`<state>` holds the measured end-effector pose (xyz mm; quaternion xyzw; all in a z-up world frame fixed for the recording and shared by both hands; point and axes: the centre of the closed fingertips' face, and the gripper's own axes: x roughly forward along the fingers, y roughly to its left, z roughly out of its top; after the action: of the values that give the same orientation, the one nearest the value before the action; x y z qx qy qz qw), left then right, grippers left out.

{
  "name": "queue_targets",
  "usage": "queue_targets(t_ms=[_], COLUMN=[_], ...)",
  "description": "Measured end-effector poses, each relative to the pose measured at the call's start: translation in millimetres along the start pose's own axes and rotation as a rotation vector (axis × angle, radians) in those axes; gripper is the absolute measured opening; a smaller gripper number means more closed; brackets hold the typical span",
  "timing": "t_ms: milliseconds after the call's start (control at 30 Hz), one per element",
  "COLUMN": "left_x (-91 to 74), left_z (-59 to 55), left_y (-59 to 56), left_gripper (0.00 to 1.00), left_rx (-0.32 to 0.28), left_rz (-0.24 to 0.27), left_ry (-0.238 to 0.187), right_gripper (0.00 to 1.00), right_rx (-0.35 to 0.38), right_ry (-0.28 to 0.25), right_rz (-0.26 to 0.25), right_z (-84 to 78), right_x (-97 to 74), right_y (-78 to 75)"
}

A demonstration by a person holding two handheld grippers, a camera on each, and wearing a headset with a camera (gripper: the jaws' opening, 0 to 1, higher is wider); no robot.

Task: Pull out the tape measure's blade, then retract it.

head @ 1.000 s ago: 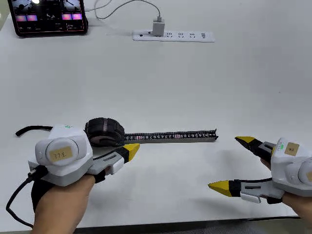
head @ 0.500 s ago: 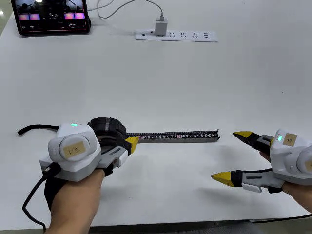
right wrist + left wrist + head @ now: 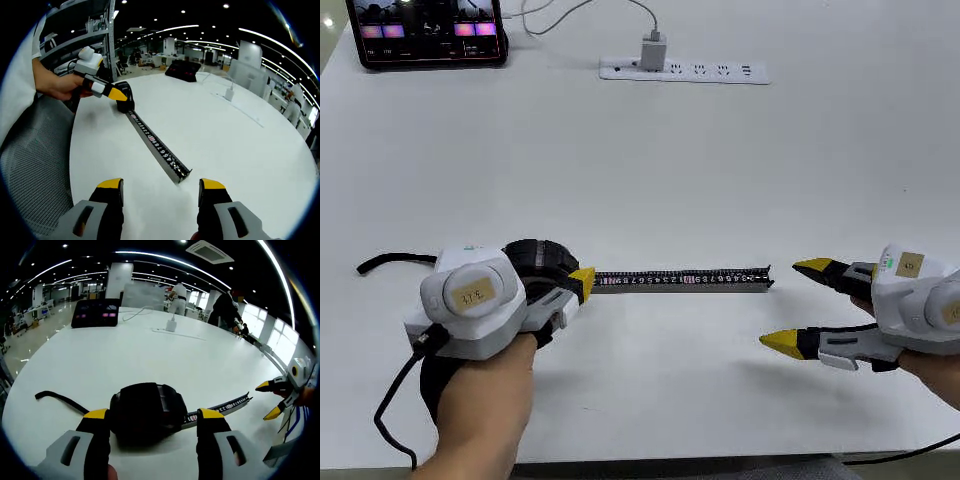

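A black tape measure (image 3: 535, 258) lies on the white table (image 3: 650, 180). Its blade (image 3: 680, 279) is drawn out to the right and ends in a hook (image 3: 769, 281). My left gripper (image 3: 563, 266) stands open, one yellow-tipped jaw on each side of the case (image 3: 146, 411), close to its flanks. In the right gripper view the blade (image 3: 152, 142) runs away from me towards the case (image 3: 124, 95). My right gripper (image 3: 798, 304) is open just right of the hook (image 3: 183, 174), with nothing between its jaws (image 3: 161, 185). A black strap (image 3: 388, 263) trails left from the case.
A lit tablet (image 3: 430, 30) stands at the far left. A white power strip (image 3: 682, 71) with a plugged-in charger (image 3: 653, 50) lies at the back. The table's front edge (image 3: 700, 462) runs just below both hands. People stand beyond the table (image 3: 227, 310).
My left gripper has moved forward from beside the case until its jaws straddle it. My right gripper has shifted slightly towards the blade's end. The blade looks the same length.
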<state>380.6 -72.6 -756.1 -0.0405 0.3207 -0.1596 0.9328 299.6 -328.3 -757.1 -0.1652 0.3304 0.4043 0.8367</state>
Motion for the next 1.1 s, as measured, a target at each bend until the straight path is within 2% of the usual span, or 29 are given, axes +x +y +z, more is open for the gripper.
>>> queue_targets(t_ms=[400, 933, 1100], left_x=[4.6, 6.6, 6.9], left_z=[-0.6, -3.2, -3.5], left_y=[5.2, 6.8, 7.1], left_gripper=[0.63, 0.61, 0.61], left_rx=[-0.059, -0.062, -0.063], left_rz=[0.016, 0.024, 0.023], left_ry=[0.007, 0.016, 0.016], right_gripper=[0.49, 0.43, 0.4], right_rx=[-0.023, -0.073, -0.102], right_ry=[0.009, 0.045, 0.08], right_rz=[0.021, 0.058, 0.075], right_z=[2.1, 0.4, -3.1], right_x=[8.5, 16.6, 18.9], right_y=[-7.8, -16.1, -21.9])
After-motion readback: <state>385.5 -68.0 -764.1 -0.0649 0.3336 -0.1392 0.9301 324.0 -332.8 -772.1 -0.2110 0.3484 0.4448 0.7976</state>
